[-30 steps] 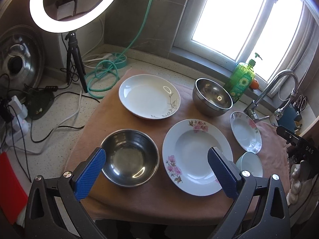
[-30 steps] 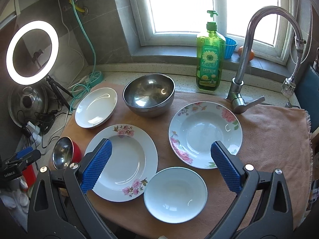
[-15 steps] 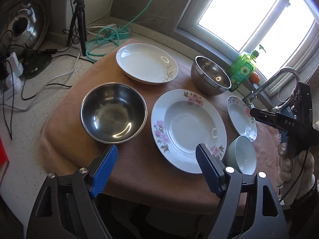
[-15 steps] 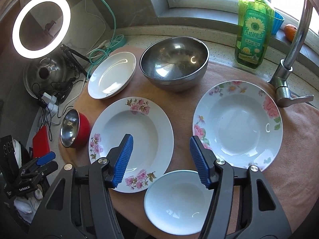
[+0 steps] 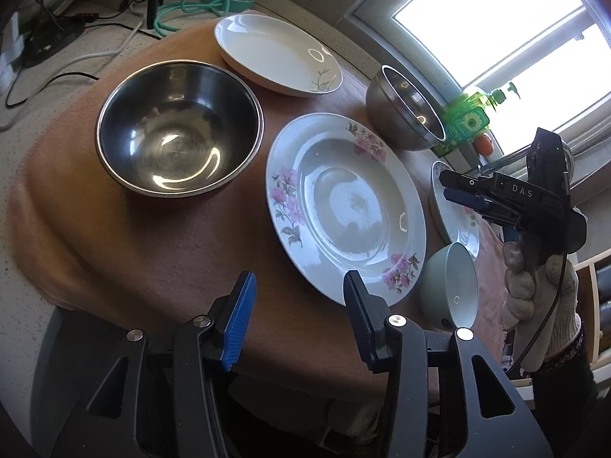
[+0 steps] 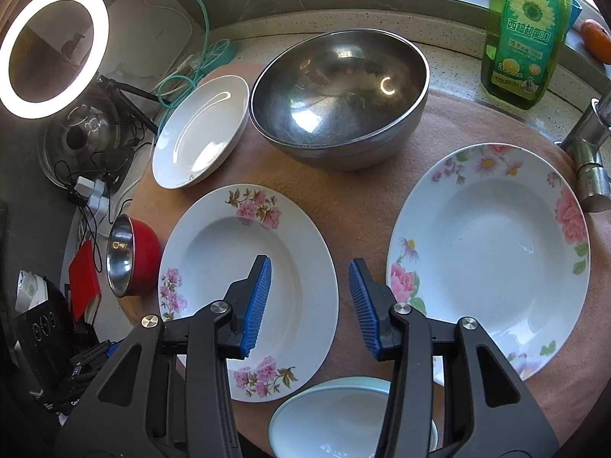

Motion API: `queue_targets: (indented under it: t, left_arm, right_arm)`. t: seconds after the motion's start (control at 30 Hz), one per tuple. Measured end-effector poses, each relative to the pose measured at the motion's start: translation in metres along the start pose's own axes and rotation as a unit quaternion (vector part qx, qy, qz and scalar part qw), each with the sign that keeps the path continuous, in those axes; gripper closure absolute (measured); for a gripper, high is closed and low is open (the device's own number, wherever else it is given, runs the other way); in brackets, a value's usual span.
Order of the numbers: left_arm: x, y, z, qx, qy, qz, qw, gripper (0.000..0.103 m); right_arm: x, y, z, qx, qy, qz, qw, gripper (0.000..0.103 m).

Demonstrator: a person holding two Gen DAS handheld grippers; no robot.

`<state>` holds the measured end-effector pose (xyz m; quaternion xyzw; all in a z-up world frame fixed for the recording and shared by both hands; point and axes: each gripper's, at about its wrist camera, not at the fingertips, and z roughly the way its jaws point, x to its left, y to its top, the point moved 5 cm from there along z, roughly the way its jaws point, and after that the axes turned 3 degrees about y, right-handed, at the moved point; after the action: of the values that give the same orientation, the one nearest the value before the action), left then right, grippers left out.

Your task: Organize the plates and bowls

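On the brown cloth (image 5: 126,244) sit a steel bowl (image 5: 179,129), a pink-flowered plate (image 5: 345,206), a plain white plate (image 5: 277,53), a second steel bowl (image 5: 404,114) and a pale green bowl (image 5: 452,284). My left gripper (image 5: 299,286) hovers over the cloth by the flowered plate's near rim, its jaws closing with nothing between them. My right gripper (image 6: 309,267) hangs above the right rim of the pink-flowered plate (image 6: 214,267), jaws closing and not touching it. A second flowered plate (image 6: 488,255) lies to its right, the pale bowl (image 6: 336,420) below.
A large steel bowl (image 6: 340,91) and white plate (image 6: 200,129) stand at the back. A green soap bottle (image 6: 523,34) and a faucet (image 6: 588,152) are at the right. A ring light (image 6: 53,49), cables and a red-sided bowl (image 6: 130,255) crowd the left. A gloved hand (image 5: 534,286) holds the right gripper.
Both grippers have sunk closer to the dishes and their jaws have narrowed a lot. The right one has shifted over the pink-flowered plate's rim. No dish has moved.
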<state>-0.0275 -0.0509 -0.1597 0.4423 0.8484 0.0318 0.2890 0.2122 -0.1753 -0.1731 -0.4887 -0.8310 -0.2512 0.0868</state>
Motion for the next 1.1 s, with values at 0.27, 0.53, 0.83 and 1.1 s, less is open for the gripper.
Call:
queue_targets:
  t: [0.27, 0.53, 0.83, 1.1]
  left_arm:
    - [0.003, 0.002, 0.016, 0.009, -0.008, -0.013, 0.9998, 0.072]
    - [0.008, 0.007, 0.028, 0.019, -0.016, -0.03, 0.9993, 0.077]
    - [0.006, 0.012, 0.034, 0.018, -0.016, -0.026, 0.9994, 0.083]
    - [0.007, 0.014, 0.037, 0.024, -0.017, -0.024, 0.9993, 0.084]
  right_arm:
    - [-0.012, 0.011, 0.019, 0.02, 0.014, 0.029, 0.999, 0.059]
    - [-0.01, 0.014, 0.033, 0.036, 0.014, 0.026, 0.999, 0.063]
    - [-0.008, 0.016, 0.054, 0.055, 0.02, 0.029, 0.998, 0.076]
    - [-0.006, 0.017, 0.057, 0.061, 0.016, 0.021, 0.998, 0.077]
